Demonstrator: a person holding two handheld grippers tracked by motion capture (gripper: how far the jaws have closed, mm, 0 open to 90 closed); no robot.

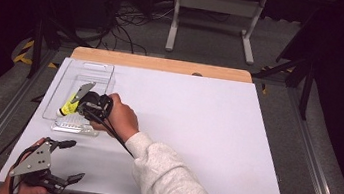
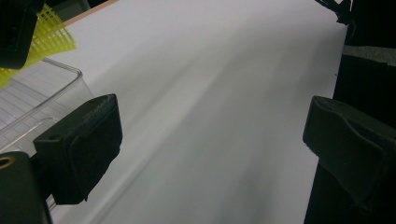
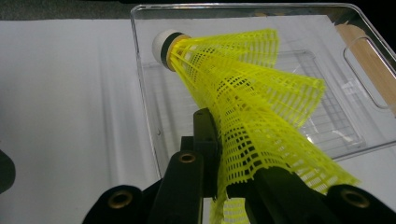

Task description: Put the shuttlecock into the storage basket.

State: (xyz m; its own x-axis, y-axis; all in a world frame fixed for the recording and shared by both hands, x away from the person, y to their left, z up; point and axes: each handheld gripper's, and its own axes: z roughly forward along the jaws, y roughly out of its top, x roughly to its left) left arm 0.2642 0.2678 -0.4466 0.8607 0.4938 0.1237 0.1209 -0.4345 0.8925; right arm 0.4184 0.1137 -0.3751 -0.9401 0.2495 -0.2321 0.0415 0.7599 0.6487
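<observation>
A yellow plastic shuttlecock (image 3: pixel 243 93) with a white cork tip is pinched by its mesh skirt in my right gripper (image 3: pixel 224 154), which is shut on it. In the high view the right gripper (image 1: pixel 84 106) holds the shuttlecock (image 1: pixel 67 107) over the near left part of a clear plastic tray (image 1: pixel 105 70). The cork points at the tray's left wall (image 3: pixel 144 93). My left gripper (image 1: pixel 65 159) rests near the table's front left corner, its jaws wide open with nothing between them. The left gripper view shows its fingers (image 2: pixel 79 144) and a corner of the tray (image 2: pixel 60 77).
White paper (image 1: pixel 196 130) covers the table, with a wooden strip (image 1: pixel 164 64) along the far edge. A person's sleeve (image 1: pixel 174 183) reaches in from the bottom. Beyond the table stand a white frame (image 1: pixel 216 12) and floor cables.
</observation>
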